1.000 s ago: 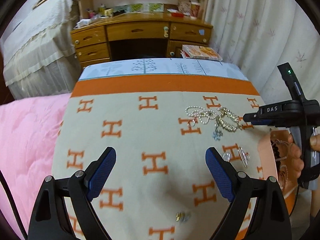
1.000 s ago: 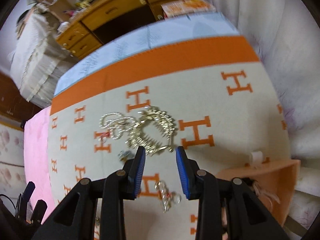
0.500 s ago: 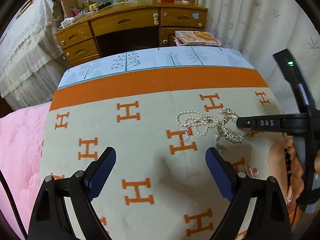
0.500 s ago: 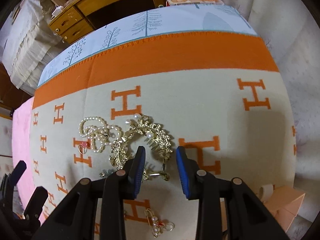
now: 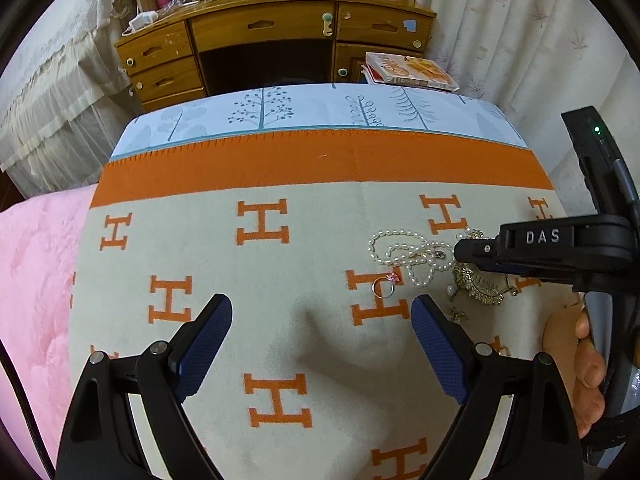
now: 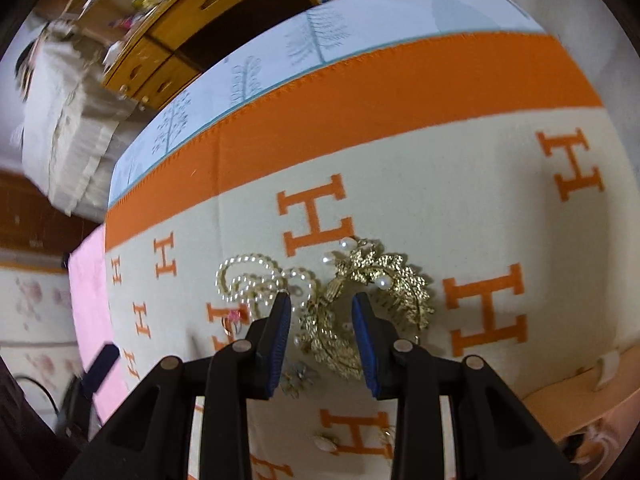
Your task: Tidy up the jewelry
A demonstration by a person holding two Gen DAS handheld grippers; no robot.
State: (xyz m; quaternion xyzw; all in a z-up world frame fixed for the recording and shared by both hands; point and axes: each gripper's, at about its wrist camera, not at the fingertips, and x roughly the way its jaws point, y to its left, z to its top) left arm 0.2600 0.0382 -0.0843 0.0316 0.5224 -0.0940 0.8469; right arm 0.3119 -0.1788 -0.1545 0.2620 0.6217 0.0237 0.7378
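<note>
A gold leaf-shaped hair comb with pearls [image 6: 384, 288] lies on the beige blanket with orange H marks [image 6: 400, 208]. My right gripper [image 6: 322, 308] is open and hovers low over its left part, one jaw on each side. A white pearl necklace [image 6: 256, 280] lies just left of it, also in the left wrist view [image 5: 408, 252]. A ring with a pink stone [image 5: 383, 286] lies near the necklace. My left gripper [image 5: 322, 320] is open and empty above bare blanket. The right gripper [image 5: 460, 250] shows there, over the comb [image 5: 476, 284].
A peach jewelry box [image 6: 580, 396] stands at the lower right. Small earrings [image 6: 296, 378] and a pearl piece [image 6: 326, 442] lie near my right gripper. A pink quilt [image 5: 36, 280] lies left. A wooden desk [image 5: 272, 36] stands beyond the bed.
My right gripper has moved forward and down until its jaws straddle the gold comb, and it has tilted. My left gripper has moved forward over the blanket.
</note>
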